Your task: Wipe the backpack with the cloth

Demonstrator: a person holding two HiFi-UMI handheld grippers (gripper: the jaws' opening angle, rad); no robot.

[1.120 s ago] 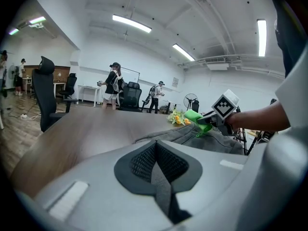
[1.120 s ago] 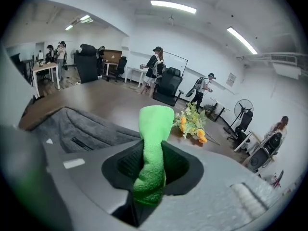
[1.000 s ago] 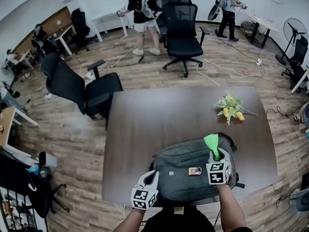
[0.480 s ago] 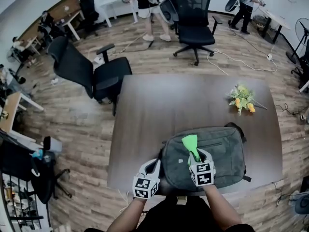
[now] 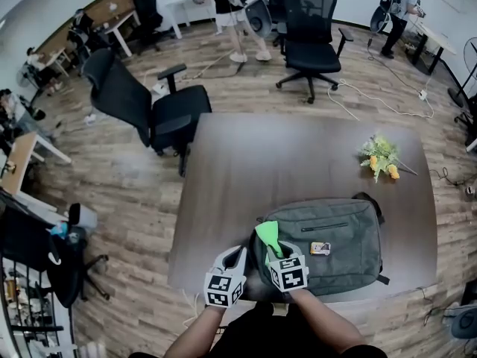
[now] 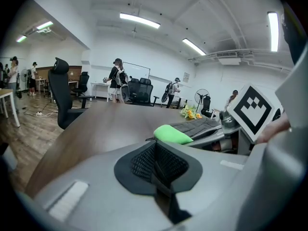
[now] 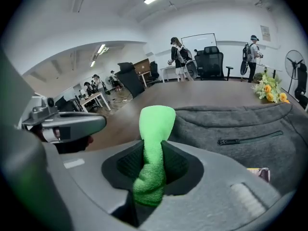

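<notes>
Right gripper state: right gripper (image 5: 274,250) is pinched on the cloth (image 7: 154,129). The green twist runs up between the jaws and its rounded free end pokes out past the tips.
Left gripper state: left gripper (image 5: 235,258) has its jaws pressed together with nothing between them.
Cloth location: held in the right jaws, free end over the near-left corner of the backpack (image 5: 335,233). Contact with the fabric looks likely, but no view confirms it.
Backpack location: flat on the table (image 5: 261,155), front face up, ahead and to the right of the right gripper. It is just right of the left gripper, which sits at the bag's left edge; touching or not can't be told.
Cloth handling: looks soft, light and floppy. The mid-bunch grip is fine, but the tip will likely fold, so it should be pressed low for more contact.
Backpack handling: soft grey woven shell, probably light and saggy. It may dent or slide on the smooth wood under a wipe, so it is best braced at the left edge with the left gripper.
Obstacles: zipper (image 7: 248,137) runs ahead-right of the right jaws. A small card (image 5: 320,248) lies on the bag just right of the right gripper and could get swept off.
Progress: judged to be wiping at the bag's left end, with most of the face lying to the right.
Other: flowers (image 5: 381,156) well beyond both grippers.
</notes>
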